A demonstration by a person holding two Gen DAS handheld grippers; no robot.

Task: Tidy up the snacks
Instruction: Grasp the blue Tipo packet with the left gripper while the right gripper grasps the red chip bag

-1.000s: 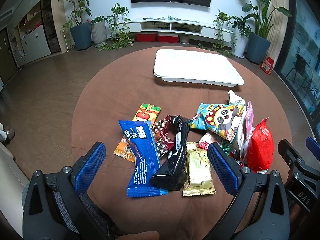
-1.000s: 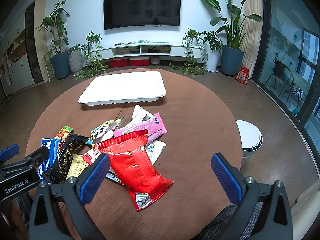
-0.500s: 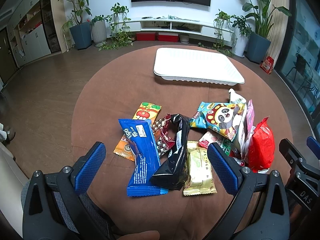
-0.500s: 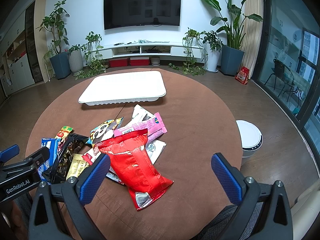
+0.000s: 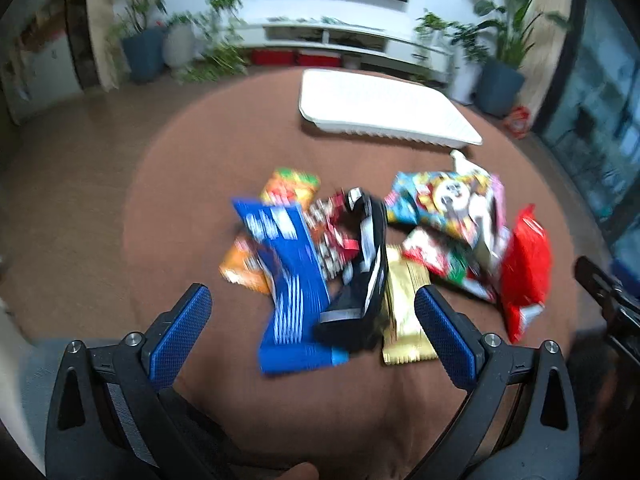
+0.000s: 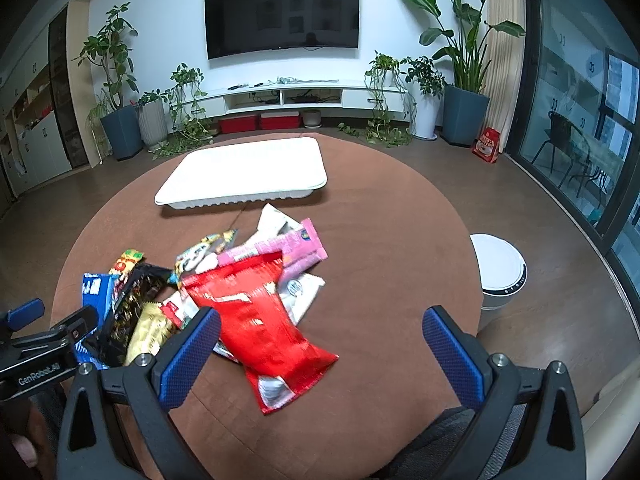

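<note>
1. Where things stand: the snacks are all piled on the near half of the round brown table (image 6: 380,240), and the white tray (image 6: 244,172) sits empty at the far side, well apart from the pile. Nothing's been sorted yet, so I'd say this is the very first pick.

2. Tools: the left gripper (image 5: 312,328) is spread wide and empty, hanging over the near end of the blue packet (image 5: 292,280). The right gripper (image 6: 320,354) is also wide open, holding nothing, with the red bag (image 6: 256,320) between and just ahead of its fingers.

3. Left wrist view is blurry, so don't trust fine detail there.

4. Best first grab for the left side, imo: the blue packet. It lies on top, its near end is free, and its long sides are clear enough to pinch across the width. The black packet (image 5: 368,264) touches its right edge, so come down a bit left to avoid catching both.

5. The red bag looks puffy and slippery. Pinch a crimped end seam, not the belly.

6. Lift straight up before going far toward the tray, or the overlapped neighbours get dragged along.
</note>
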